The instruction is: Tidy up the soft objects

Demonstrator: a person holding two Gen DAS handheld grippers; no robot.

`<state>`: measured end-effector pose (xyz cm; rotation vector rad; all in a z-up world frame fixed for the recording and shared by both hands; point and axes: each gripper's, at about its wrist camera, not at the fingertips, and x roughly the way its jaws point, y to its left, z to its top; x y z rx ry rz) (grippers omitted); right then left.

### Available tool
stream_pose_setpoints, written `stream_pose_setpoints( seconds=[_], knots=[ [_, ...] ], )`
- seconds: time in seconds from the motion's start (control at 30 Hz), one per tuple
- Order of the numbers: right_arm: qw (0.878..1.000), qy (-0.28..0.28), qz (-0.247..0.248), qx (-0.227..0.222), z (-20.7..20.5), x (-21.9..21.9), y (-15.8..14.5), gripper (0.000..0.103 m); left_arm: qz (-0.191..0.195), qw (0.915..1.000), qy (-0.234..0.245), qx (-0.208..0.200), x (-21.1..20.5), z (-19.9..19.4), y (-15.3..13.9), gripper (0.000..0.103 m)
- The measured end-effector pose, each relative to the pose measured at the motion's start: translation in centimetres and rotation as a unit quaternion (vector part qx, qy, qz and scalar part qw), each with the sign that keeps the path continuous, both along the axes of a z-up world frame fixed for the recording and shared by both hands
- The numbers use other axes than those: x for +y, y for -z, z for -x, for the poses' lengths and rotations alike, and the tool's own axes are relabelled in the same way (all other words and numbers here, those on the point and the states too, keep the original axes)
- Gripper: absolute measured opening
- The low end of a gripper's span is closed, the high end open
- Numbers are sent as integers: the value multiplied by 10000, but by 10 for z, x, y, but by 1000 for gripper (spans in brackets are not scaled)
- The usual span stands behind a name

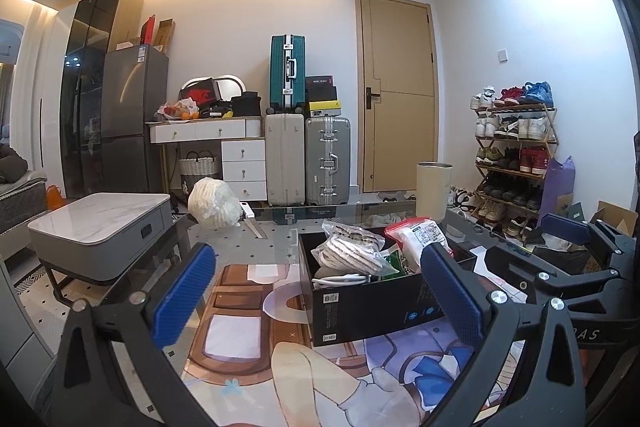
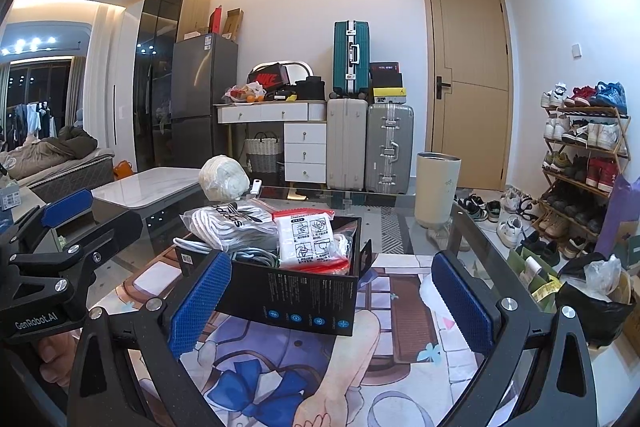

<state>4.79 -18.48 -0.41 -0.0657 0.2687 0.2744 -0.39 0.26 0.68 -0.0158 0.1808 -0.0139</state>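
A black cardboard box stands on the glass table over a printed anime mat. Inside it lie a clear bag of white striped socks, a red-zip bag with white contents, a green packet and white cable. A bagged white bundle sits alone at the table's far edge. My left gripper hangs open just before the box's left front. My right gripper is open before its right front. Neither holds anything.
A cream cylindrical bin stands beyond the table's far right corner. A marble-topped coffee table is to the left. A shoe rack, loose shoes and a black rubbish bag fill the right side. Suitcases stand by the far wall.
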Motion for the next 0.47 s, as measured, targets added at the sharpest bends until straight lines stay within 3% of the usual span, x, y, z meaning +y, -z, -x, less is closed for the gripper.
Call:
stream_pose_setpoints(
  seconds=[0.47],
  knots=[
    [10000,-58,31,42,-2,1,4,102,-68,9999,-81,44,-2,0,1,103]
  ],
)
